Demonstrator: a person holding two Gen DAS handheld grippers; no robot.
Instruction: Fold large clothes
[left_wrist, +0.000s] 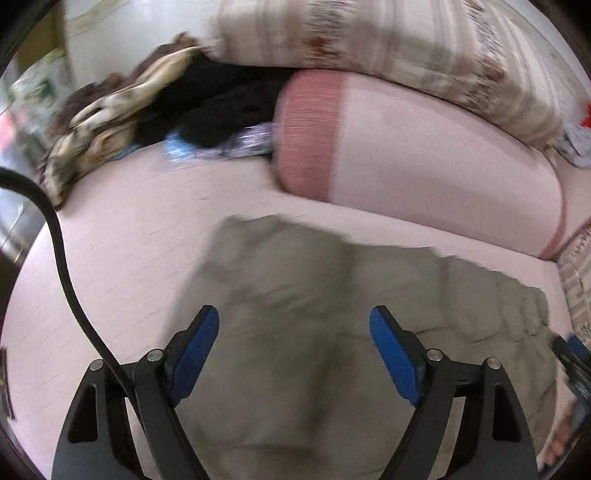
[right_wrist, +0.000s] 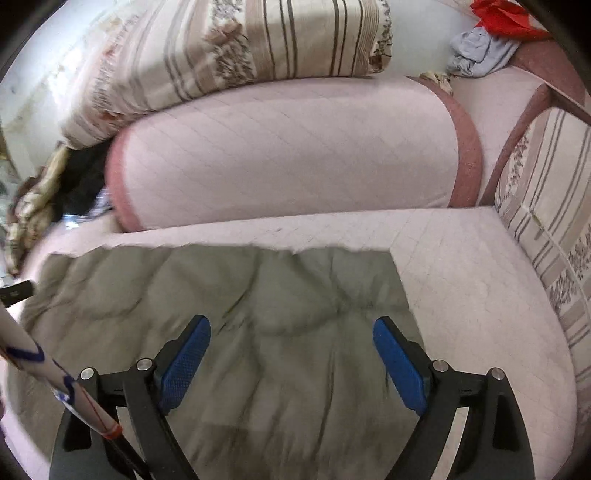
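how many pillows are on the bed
3: a pink bolster beyond the garment, a striped pillow lying on top of it, and another striped one at the right edge. Others may be out of view.

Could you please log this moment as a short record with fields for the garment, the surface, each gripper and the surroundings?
garment: olive-grey cloth, spread flat and wrinkled, far edge roughly straight
surface: pink quilted bed cover
left gripper: open, above the cloth, holding nothing
right gripper: open, above the cloth, holding nothing
behind: pink bolster with a striped pillow on top
far left: pile of dark and patterned clothes
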